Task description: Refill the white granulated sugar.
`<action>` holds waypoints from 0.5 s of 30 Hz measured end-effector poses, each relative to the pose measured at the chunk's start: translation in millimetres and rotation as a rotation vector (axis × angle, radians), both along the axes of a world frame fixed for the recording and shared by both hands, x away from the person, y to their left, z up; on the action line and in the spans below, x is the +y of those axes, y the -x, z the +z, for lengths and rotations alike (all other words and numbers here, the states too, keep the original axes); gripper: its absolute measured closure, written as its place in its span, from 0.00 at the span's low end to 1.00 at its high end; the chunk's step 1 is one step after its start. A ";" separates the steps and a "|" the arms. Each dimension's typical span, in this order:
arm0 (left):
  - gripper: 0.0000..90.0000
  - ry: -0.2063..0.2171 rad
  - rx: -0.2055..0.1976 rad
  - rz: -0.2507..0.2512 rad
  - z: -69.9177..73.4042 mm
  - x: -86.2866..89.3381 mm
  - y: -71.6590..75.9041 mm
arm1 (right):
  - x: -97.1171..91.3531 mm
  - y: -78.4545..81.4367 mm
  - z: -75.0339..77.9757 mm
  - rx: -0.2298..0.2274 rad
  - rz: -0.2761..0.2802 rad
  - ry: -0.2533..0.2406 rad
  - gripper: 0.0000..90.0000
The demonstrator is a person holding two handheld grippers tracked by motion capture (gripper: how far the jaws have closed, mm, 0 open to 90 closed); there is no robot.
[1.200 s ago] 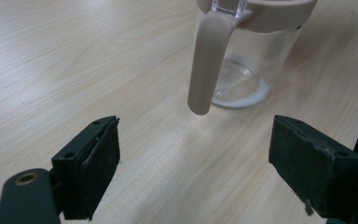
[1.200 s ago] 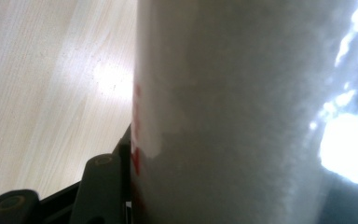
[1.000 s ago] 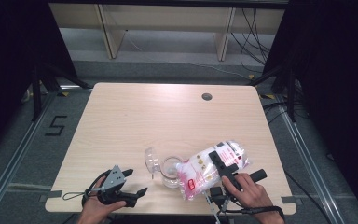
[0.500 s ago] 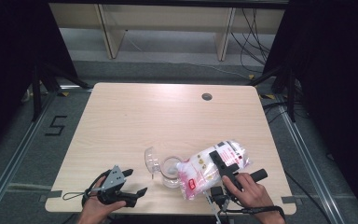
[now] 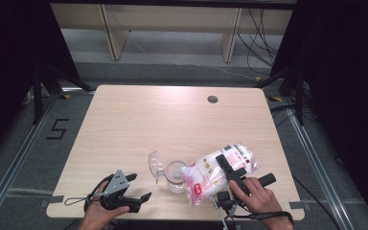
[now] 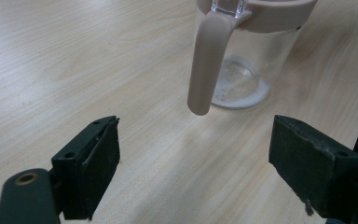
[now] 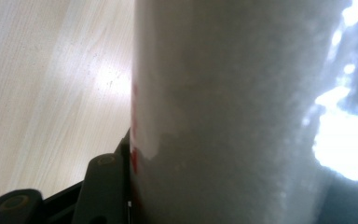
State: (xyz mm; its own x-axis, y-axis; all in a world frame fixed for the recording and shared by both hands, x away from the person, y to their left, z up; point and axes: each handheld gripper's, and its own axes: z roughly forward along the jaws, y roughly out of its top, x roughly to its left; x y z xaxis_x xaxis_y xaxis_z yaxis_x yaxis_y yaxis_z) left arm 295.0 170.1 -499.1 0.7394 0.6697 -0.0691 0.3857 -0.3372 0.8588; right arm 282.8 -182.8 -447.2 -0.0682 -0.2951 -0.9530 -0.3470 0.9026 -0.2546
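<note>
Right, the right gripper has its jaws clamped on a soft clear plastic bag of white powder with red printing, tipped so its lower corner hangs over the mouth of a clear glass jar with a beige collar and handle. Jar and bag sit near the front edge of the pale wooden table, roughly five o'clock from the table's centre, with the bag at three o'clock of the jar. A clear domed lid stands just at the jar's ten o'clock.

From the left gripper's camera, a thin layer of white powder lies in the jar's bottom, so the pour looks barely begun.

Meanwhile the left gripper sits at about eight o'clock of the jar, jaws spread wide and gripping nothing, pointed at the beige handle.

That bag will be floppy, fairly heavy, and its load will shift as it tilts; a grip across the middle, as now, seems sensible. The jar looks rigid, breakable and easy to nudge, so the handle or collar is the place to steady it.
</note>
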 end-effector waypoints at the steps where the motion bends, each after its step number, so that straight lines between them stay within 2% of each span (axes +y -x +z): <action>1: 0.18 0.003 0.001 -0.004 -0.3 0.0 -0.3 | -0.7 0.3 -1.8 0.013 -0.012 -0.018 0.56; 2: 0.18 0.002 0.001 -0.001 0.0 0.0 0.0 | 0.7 -0.3 0.3 -0.003 0.007 0.005 0.56; 4: 0.18 -0.006 0.002 0.001 0.5 0.7 0.3 | 0.2 0.5 -1.1 0.006 -0.008 -0.006 0.56; 9: 0.18 -0.008 -0.018 -0.016 0.7 1.4 -1.2 | 0.5 -0.2 1.8 -0.008 0.014 0.008 0.56; 11: 0.18 -0.004 0.001 0.000 0.5 0.8 0.3 | -1.4 1.3 -0.5 0.004 -0.015 -0.020 0.56; 12: 0.18 -0.015 -0.004 -0.007 0.7 1.4 -0.5 | -2.0 1.1 -1.3 0.011 -0.019 -0.027 0.56; 14: 0.18 -0.016 -0.001 -0.003 0.6 1.2 0.0 | -2.3 1.1 -1.3 0.009 -0.021 -0.026 0.56; 15: 0.18 -0.002 0.000 -0.005 0.5 0.6 0.3 | -2.4 1.2 -1.3 0.009 -0.022 -0.025 0.56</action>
